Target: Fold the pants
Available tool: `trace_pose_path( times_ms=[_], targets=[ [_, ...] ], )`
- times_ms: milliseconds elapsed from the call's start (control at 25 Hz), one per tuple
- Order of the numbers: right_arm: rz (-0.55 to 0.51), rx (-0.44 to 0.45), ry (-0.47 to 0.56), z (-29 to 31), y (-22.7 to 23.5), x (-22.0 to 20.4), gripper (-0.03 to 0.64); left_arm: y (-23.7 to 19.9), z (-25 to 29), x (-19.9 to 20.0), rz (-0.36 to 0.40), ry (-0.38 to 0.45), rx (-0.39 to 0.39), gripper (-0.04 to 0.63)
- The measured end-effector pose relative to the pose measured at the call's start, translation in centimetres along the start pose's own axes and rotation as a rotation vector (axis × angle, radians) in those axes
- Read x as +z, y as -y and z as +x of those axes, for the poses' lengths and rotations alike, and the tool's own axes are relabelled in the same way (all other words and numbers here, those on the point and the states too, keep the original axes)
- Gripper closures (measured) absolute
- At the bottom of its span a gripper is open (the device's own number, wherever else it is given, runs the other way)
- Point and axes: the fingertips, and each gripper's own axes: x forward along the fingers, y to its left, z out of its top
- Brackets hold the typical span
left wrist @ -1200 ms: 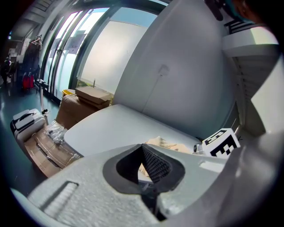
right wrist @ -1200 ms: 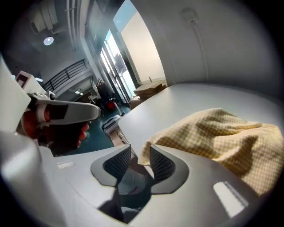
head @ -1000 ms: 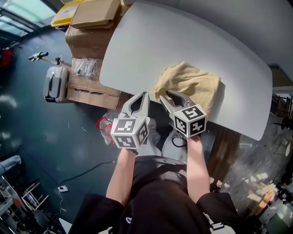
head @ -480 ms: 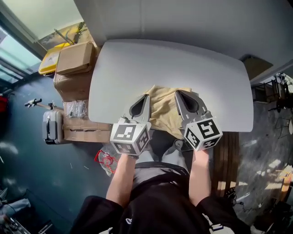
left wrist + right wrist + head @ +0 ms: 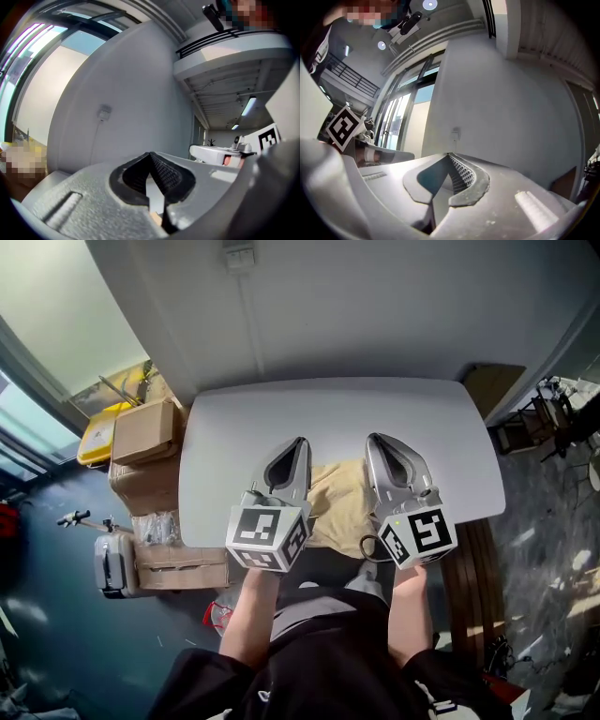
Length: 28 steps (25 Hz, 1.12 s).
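Observation:
The tan pants (image 5: 339, 489) lie bunched in a folded heap at the near edge of the white table (image 5: 244, 423), partly hidden by both grippers. My left gripper (image 5: 299, 442) is held level above the heap's left side, jaws shut and empty. My right gripper (image 5: 374, 440) hovers level over the right side, also shut with nothing in it. In the left gripper view the left gripper (image 5: 150, 154) points at a bare grey wall, its tips meeting. The right gripper (image 5: 449, 155) in its own view faces the same wall with tips together.
Cardboard boxes (image 5: 146, 431) and a yellow bin (image 5: 97, 433) stand on the floor left of the table, with a grey suitcase (image 5: 113, 564) nearer me. A wall socket (image 5: 239, 254) sits behind the table. Wooden slats (image 5: 468, 568) lie at the right.
Both grippers have lifted up off the pants and now point level at the wall. The right gripper's jaws, open a second ago, have shut. The pants stay on the table.

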Motion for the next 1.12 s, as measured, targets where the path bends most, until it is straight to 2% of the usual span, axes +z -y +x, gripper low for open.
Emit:
trace_pose_path(
  times_ms=[120,280,560,1120],
  targets=[
    [0.010,-0.044,0.033,-0.5,1.5,1.3,0.614,0.8,0.5,1.9,0.037,0.044,-0.015,0.592],
    [0.020,-0.056,0.044,-0.8,2.1,1.9,0.614,1.7,0.7,3.1,0.045,0.069,-0.020,0.592],
    [0.026,-0.031,0.030,-0.3,1.8,1.2,0.614,2.2,0.8,2.9,0.061,0.066,-0.023,0.592],
    [0.025,-0.010,0.017,0.3,1.6,0.6,0.614,1.7,1.2,1.9,0.042,0.045,-0.015,0.592]
  ],
)
